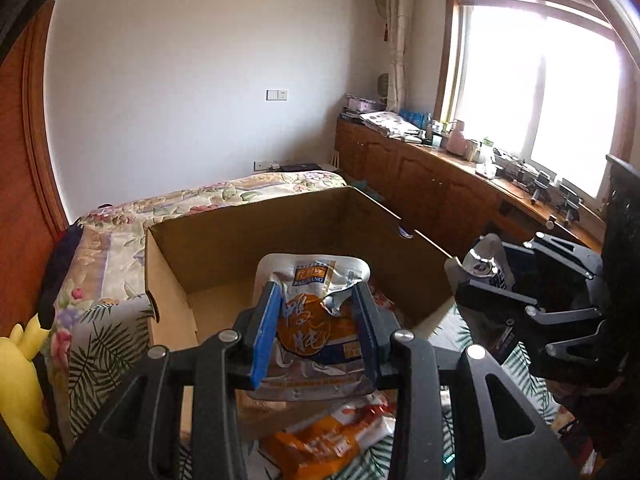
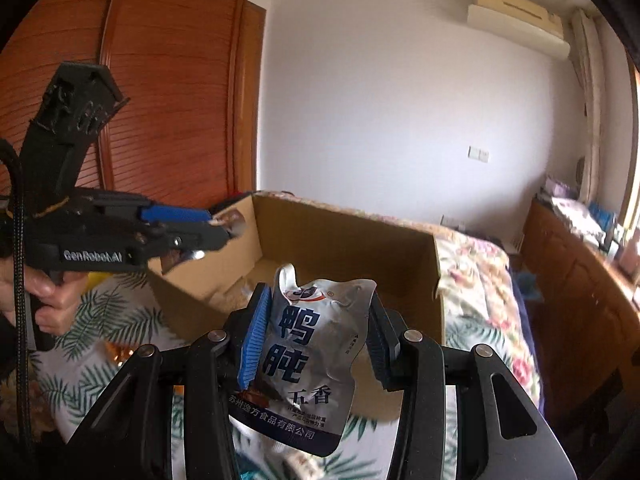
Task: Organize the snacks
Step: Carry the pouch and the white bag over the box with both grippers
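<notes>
Left fingers (image 1: 316,320) clamping orange snack pouch (image 1: 312,312), right fingers (image 2: 316,340) clamping silver pouch (image 2: 308,360), cardboard box (image 1: 280,224) beyond

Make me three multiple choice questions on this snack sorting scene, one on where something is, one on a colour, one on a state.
1. Where does the cardboard box sit?
A. on the bed
B. on the wooden counter
C. on the windowsill

2. What colour is the print on the pouch in the right gripper?
A. red
B. dark blue
C. green

3. How is the left gripper?
A. open, holding nothing
B. shut on the orange snack pouch
C. out of view

Answers: 1 A, floral bedding surrounds the box; 2 B, blue characters on silver; 3 B, both pads press the pouch.
</notes>
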Available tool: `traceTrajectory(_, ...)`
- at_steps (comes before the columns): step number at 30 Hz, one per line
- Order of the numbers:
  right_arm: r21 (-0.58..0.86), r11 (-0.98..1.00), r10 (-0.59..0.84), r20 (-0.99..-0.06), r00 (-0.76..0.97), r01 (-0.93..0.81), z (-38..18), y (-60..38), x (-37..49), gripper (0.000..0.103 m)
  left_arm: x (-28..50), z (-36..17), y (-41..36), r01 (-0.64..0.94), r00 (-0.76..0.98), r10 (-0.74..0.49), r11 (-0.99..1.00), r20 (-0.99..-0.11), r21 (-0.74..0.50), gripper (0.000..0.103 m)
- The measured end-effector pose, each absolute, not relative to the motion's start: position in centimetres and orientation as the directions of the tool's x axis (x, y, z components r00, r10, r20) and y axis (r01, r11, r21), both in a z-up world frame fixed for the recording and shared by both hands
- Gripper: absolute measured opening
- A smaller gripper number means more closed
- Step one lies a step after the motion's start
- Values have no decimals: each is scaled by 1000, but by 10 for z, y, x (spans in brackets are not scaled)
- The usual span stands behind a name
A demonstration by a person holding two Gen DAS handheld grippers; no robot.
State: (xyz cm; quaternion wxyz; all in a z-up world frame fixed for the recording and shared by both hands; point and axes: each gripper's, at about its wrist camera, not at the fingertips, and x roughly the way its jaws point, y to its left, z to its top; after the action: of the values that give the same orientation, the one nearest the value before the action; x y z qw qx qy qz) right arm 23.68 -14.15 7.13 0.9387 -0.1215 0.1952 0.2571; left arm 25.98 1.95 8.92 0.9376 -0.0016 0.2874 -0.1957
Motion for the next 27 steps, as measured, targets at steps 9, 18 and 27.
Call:
traceTrajectory(9,-140,841,418,-447,791,-523,63,-128,275,45,286,77,24,340,754,-345,933,-559,-118,35)
traceTrajectory(18,-114,859,392,-482,784,-499,45,-136,300,44,300,56,20,314,737,-320,942,-596,-117,35)
traceTrajectory(27,-91,866,386,-504,773,-492,37,-136,309,39,303,42,11,309,717,-296,947,-631,-93,36)
